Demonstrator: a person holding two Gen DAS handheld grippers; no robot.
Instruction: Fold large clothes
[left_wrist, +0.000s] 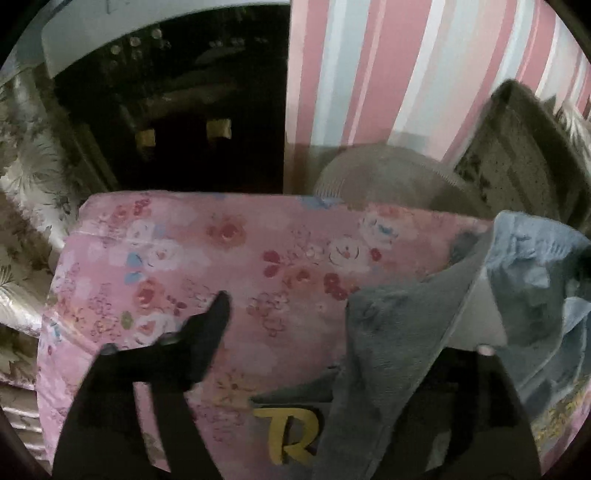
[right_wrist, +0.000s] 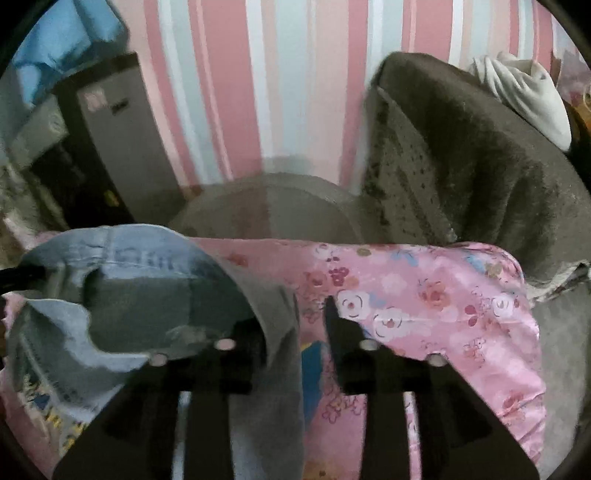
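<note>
A large grey-blue garment (left_wrist: 424, 332) with a yellow letter R (left_wrist: 291, 435) lies bunched on a pink floral quilt (left_wrist: 229, 251). My left gripper (left_wrist: 349, 301) stands wide open over the quilt. Its left finger (left_wrist: 210, 325) is bare, and the garment drapes over and hides its right finger. In the right wrist view the same garment (right_wrist: 147, 288) covers the left finger of my right gripper (right_wrist: 295, 306). A grey fold hangs between the jaws, and a strip of quilt (right_wrist: 424, 295) shows between that fold and the right finger (right_wrist: 340, 332). Neither pad presses the cloth.
A pink, white and pale-blue striped wall (right_wrist: 295, 92) stands behind the quilt. A brown plush cover (right_wrist: 480, 166) rises at the right with a white cloth (right_wrist: 524, 92) behind it. A round grey cushion (right_wrist: 266, 210) sits past the quilt's far edge. A dark cabinet (left_wrist: 177, 122) is at the left.
</note>
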